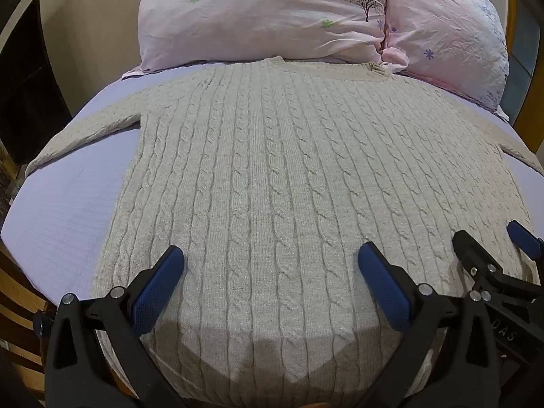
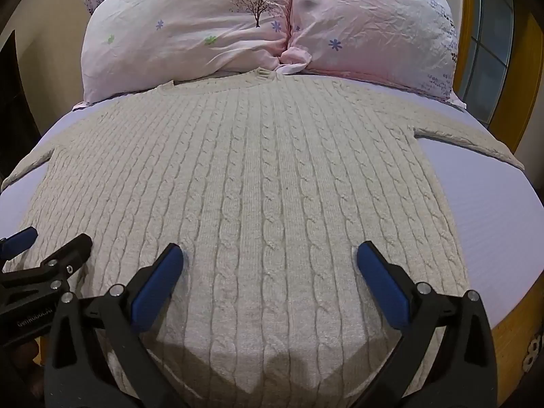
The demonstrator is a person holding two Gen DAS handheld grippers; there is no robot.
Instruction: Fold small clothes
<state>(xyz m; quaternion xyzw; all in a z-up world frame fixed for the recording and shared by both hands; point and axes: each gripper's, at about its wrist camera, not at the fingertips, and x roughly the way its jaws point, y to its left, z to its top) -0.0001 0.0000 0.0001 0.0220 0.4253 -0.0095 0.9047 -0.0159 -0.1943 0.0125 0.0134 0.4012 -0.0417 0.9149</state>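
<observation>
Folding not yet begun

The beige cable-knit sweater lay flat, sleeves spread, on the lilac bedsheet; left gripper and right gripper hovered spread wide, holding nothing.

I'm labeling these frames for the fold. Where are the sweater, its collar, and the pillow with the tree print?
sweater (image 1: 272, 170): left wrist view, middle of the cable-knit body.
collar (image 2: 261, 75): right wrist view, ribbed edge by the pillows.
tree-print pillow (image 2: 190, 34): right wrist view, pink cover left of the tree.
</observation>
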